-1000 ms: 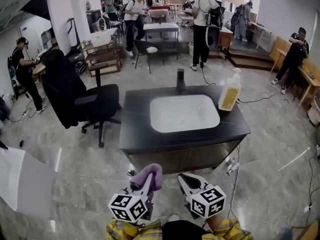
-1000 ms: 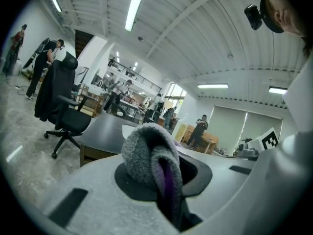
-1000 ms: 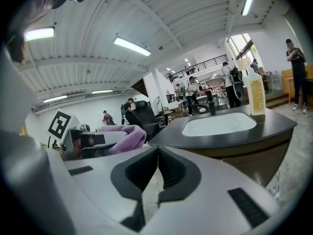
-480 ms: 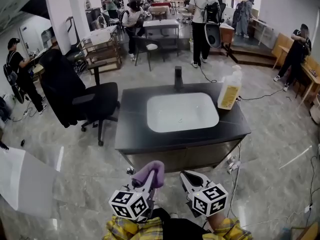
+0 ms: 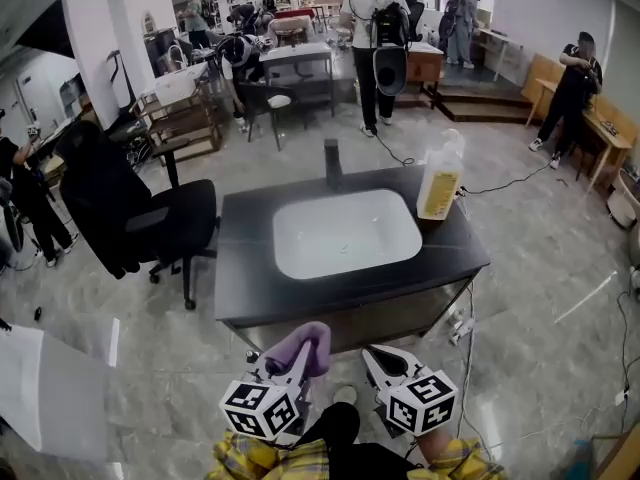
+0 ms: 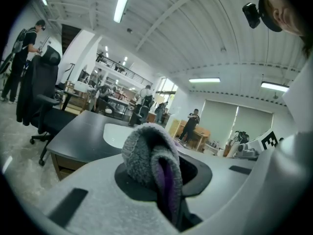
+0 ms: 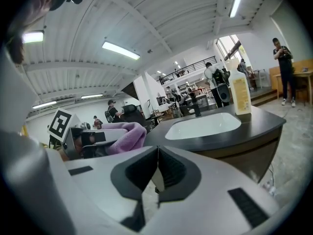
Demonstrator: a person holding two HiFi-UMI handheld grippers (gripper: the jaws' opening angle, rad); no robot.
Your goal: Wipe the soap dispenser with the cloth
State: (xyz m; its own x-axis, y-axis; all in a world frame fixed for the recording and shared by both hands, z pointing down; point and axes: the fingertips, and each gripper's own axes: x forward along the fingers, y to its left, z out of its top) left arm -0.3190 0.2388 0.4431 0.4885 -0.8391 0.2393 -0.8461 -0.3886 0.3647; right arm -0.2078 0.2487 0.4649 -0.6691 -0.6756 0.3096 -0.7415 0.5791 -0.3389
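Down low in front of me I hold two tongs, one in each hand. My left tongs (image 5: 296, 360) are squeezed shut on one cloth (image 5: 298, 347). It is purple and fuzzy, and it is folded into a bunch that sticks out past the tips. In the left gripper view the cloth (image 6: 149, 161) fills the gap between the two jaws. My right tongs (image 5: 376, 358) are closed all the way and hold nothing. In the right gripper view the two jaws of the right tongs (image 7: 156, 173) meet with no gap. Both tongs are side by side, near the front edge of one dark counter (image 5: 250, 268), and they do not touch it. One white sink (image 5: 345, 233) sits in the middle of the counter, with one dark tap (image 5: 332, 163) behind it. One soap dispenser (image 5: 439, 180) stands upright at the far right corner, just beside the sink. It is yellow with a white pump, and it is well apart from both tongs. One black chair (image 5: 150, 218) stands left of the counter.
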